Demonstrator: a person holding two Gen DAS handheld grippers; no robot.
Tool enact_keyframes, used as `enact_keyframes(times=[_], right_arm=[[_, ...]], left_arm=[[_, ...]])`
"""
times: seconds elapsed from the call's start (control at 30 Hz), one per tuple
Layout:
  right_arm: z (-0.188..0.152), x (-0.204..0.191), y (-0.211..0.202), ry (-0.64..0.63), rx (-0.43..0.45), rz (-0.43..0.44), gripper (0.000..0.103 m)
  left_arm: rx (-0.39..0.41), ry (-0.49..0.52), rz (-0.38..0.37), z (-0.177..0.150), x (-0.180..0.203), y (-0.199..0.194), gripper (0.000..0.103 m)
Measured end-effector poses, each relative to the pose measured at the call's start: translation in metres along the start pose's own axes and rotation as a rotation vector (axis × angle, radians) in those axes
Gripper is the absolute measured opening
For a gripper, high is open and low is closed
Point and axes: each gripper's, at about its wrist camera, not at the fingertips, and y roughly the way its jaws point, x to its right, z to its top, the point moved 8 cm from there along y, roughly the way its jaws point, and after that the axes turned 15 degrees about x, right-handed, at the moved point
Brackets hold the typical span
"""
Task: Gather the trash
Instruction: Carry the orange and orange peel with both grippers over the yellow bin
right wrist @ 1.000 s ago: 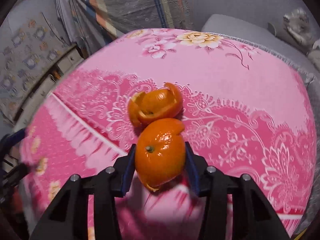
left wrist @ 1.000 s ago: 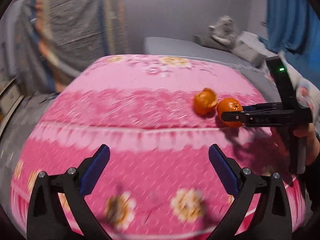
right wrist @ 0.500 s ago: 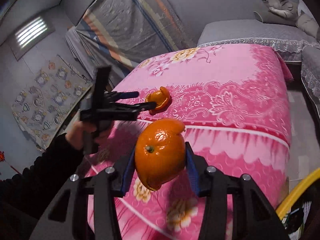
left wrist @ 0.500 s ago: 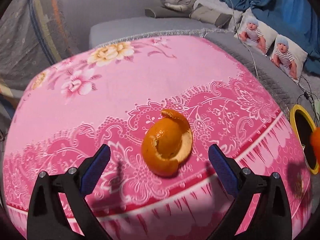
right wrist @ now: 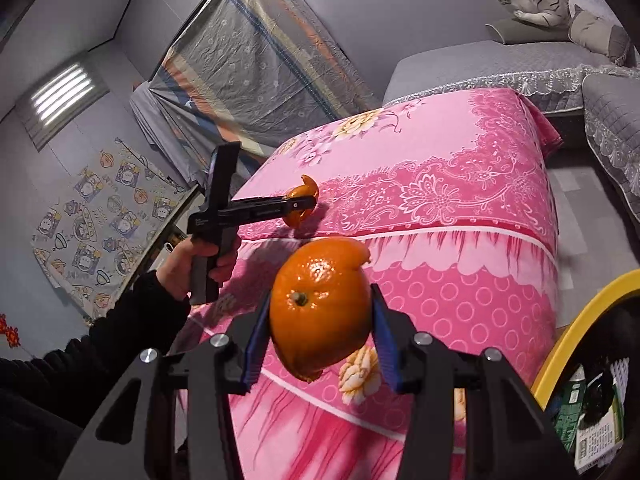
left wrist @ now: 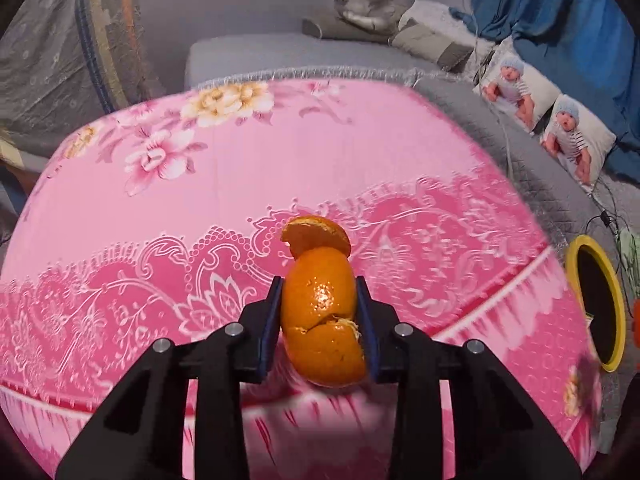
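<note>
1. while the left gripper (left wrist: 320, 312) pinches one orange peel (left wrist: 322, 316) just above the pink cloth (left wrist: 200, 184), its pads press both sides; tongs narrow, gripping, and the shell is cracked low down.
2. right gripper (right wrist: 318, 320) grips a second orange peel (right wrist: 320, 308), stem end toward the camera, off the table's edge and in the air.
3. yellow-rimmed bin (right wrist: 580, 320) sits low at that gripper's right, paper scraps inside; from the left view the bin (left wrist: 612, 280) lies past the table's right edge.
4. judgement: step in hand is carry-and-drop. right peel is nearest, so it should go first.
5. to do it well: keep the squeeze even, since hollow peel folds and could slip; lift the left peel clear of the cloth before swinging across.
6. bring each peel over the opening, inside the rim, then spread the tongs; don't toss.
7. risk: both tools crowding the same mouth; take turns.
</note>
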Motion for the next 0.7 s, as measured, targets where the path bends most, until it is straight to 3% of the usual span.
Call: enact_keyframes(times=[0.27, 0.7], right_arm=[[-0.002, -0.008, -0.028, 0.051, 0.039, -0.003, 0.043], [0.010, 0.042, -0.119, 0.082, 0.239, -0.185, 0.044]], left_arm=[[0.197, 0.008, 0.037, 0.003, 0.071, -0.117, 0.032], [0.315, 0.121, -0.076, 0.021, 0.226, -0.185, 0.033]])
